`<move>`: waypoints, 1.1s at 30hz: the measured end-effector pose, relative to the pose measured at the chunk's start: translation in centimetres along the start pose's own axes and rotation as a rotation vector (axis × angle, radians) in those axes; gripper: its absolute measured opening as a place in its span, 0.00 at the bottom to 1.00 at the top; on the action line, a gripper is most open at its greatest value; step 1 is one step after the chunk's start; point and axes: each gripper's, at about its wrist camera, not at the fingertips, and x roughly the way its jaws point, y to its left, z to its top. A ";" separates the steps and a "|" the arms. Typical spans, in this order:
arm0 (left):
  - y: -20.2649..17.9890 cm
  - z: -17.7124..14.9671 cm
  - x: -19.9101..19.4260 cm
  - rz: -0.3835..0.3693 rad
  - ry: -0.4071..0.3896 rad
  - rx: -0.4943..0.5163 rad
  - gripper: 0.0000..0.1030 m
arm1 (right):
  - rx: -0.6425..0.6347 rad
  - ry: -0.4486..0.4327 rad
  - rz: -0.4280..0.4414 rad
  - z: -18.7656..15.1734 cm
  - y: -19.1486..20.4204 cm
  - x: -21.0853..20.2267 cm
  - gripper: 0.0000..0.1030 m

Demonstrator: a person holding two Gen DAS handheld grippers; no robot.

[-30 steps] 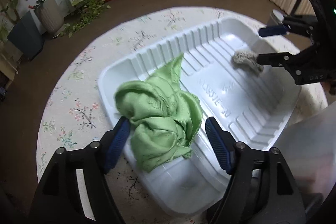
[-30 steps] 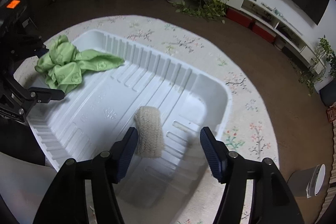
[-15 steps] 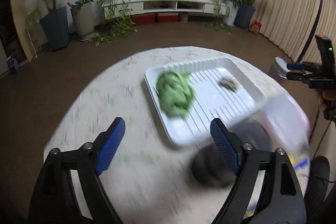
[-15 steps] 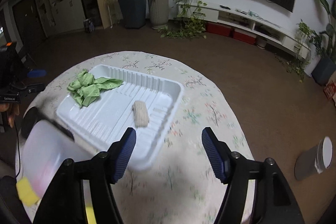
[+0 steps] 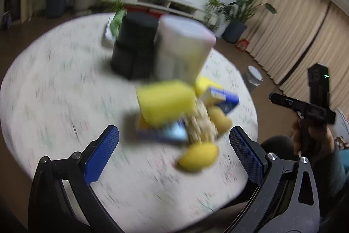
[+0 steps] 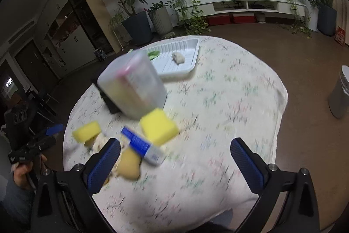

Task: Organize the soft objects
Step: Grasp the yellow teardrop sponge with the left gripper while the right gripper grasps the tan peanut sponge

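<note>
Yellow sponge blocks make up most of a blurred heap on the counter [image 6: 240, 102], which is draped in a pale floral cloth. In the left wrist view the left gripper [image 5: 173, 146] is seen with its jaws spread wide and nothing between them; the heap lies just ahead of the blue pads, roughly centred on the gap. A large yellow sponge [image 5: 165, 102] sits on top of it, with a blue-and-white box [image 5: 224, 100] to its right, a beige knitted piece [image 5: 200, 121] under it, and a rounded yellow lemon-like object [image 5: 199, 157] nearest the jaws. Motion blur prevents finer detail from being read. Behind the heap a translucent container [image 5: 182, 51] is seen tilted, beside a black cylinder [image 5: 134, 47]. In the right wrist view the right gripper [image 6: 174, 159] is likewise spread wide and holds nothing; the heap lies ahead and toward its left finger, a second yellow sponge [image 6: 86, 131] being set apart to the left. Farther back a white ribbed tray [image 6: 192, 54] rests on the counter, with a small beige knitted roll [image 6: 177, 57] inside it and a green cloth [image 6: 153, 55] at its left end, partly hidden by the container.
</note>
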 end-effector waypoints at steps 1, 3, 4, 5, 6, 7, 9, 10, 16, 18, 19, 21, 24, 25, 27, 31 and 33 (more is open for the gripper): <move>-0.9 -1.0 0.1 0.017 0.002 0.011 1.00 | -0.005 0.001 -0.006 -1.1 0.8 -0.1 1.00; -2.7 -2.7 0.2 0.047 -0.006 0.050 1.00 | -0.049 0.003 -0.041 -3.1 3.1 0.0 1.00; -3.3 -3.3 0.2 0.052 -0.008 0.061 1.00 | -0.072 0.006 -0.061 -3.9 4.1 0.2 1.00; -3.9 -3.9 0.3 0.054 -0.008 0.070 1.00 | -0.094 0.010 -0.067 -4.6 4.8 0.3 1.00; -4.4 -4.3 0.5 0.056 -0.006 0.076 1.00 | -0.118 0.014 -0.071 -5.1 5.4 0.5 1.00; -4.7 -4.6 0.6 0.062 -0.002 0.081 1.00 | -0.144 0.018 -0.079 -5.6 6.1 0.7 1.00; -5.2 -4.8 1.3 0.079 0.015 0.097 1.00 | -0.174 0.025 -0.103 -6.4 7.0 1.3 1.00; -5.3 -4.9 1.7 0.087 0.019 0.102 1.00 | -0.179 0.027 -0.116 -6.5 7.2 1.6 1.00; -5.3 -5.6 3.7 0.139 0.059 0.088 1.00 | -0.152 0.049 -0.181 -6.4 6.6 2.9 0.99; -5.0 -5.4 3.8 0.131 0.056 0.080 1.00 | -0.145 0.065 -0.189 -6.2 6.2 3.4 0.98; -5.0 -5.4 3.9 0.130 0.054 0.076 1.00 | -0.138 0.069 -0.185 -6.2 6.0 3.6 0.98; -4.7 -5.2 4.2 0.127 0.057 0.059 1.00 | -0.134 0.074 -0.175 -6.0 6.0 3.9 0.97; -4.0 -5.0 4.7 0.122 0.068 0.030 1.00 | -0.145 0.094 -0.154 -5.7 6.4 4.6 0.89; -3.9 -5.0 5.0 0.125 0.068 0.028 1.00 | -0.150 0.099 -0.147 -5.6 6.6 4.8 0.87; -4.0 -4.9 5.4 0.126 0.070 0.035 1.00 | -0.159 0.108 -0.141 -5.4 6.9 5.2 0.85; -4.1 -4.9 6.0 0.148 0.066 0.056 0.99 | -0.162 0.136 -0.122 -5.0 7.2 6.3 0.71; -4.0 -4.9 6.0 0.158 0.062 0.056 0.98 | -0.162 0.161 -0.109 -4.8 7.1 7.1 0.64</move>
